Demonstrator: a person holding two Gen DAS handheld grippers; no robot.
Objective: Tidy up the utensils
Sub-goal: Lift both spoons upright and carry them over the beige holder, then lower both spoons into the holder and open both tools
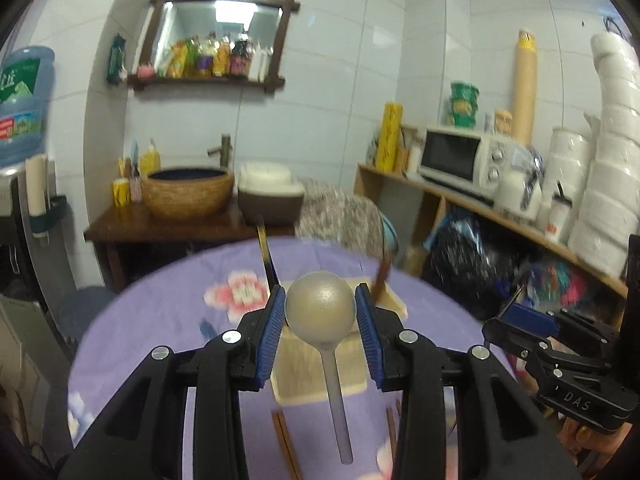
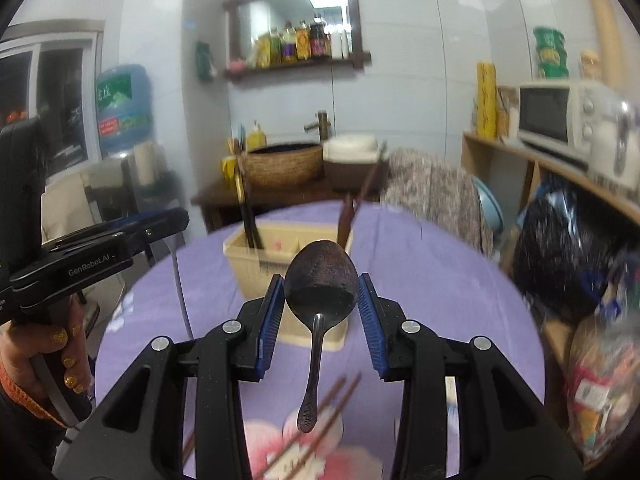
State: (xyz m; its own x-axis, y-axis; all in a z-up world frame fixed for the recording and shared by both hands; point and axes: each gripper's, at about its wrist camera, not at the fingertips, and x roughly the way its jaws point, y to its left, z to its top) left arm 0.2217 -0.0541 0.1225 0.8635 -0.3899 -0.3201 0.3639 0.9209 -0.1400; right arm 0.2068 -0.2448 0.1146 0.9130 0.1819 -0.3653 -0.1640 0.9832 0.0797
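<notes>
Table (image 2: 420,280) with purple floral cloth sits below and ahead of both sets of fingers. Cream utensil holder (image 2: 256,264) stands on it straight beyond the fingertips, compartments open upward, a few dark handles already upright inside; in the left view it is directly under the jaws, so left looks nearer, though that is a guess. Left gripper (image 1: 320,312) is clamped partway closed on a matte silver spoon (image 1: 321,312), blue pads on either side of the bowl, handle hanging down toward the camera, long axis near vertical. Right gripper (image 2: 320,300) has the same partway grip on a dark worn spoon (image 2: 320,280), bowl between pads, handle dangling down. Brown chopsticks (image 2: 320,416) lie loose on the cloth beneath the right fingers. Next move likely needs each handle lowered into a compartment.
</notes>
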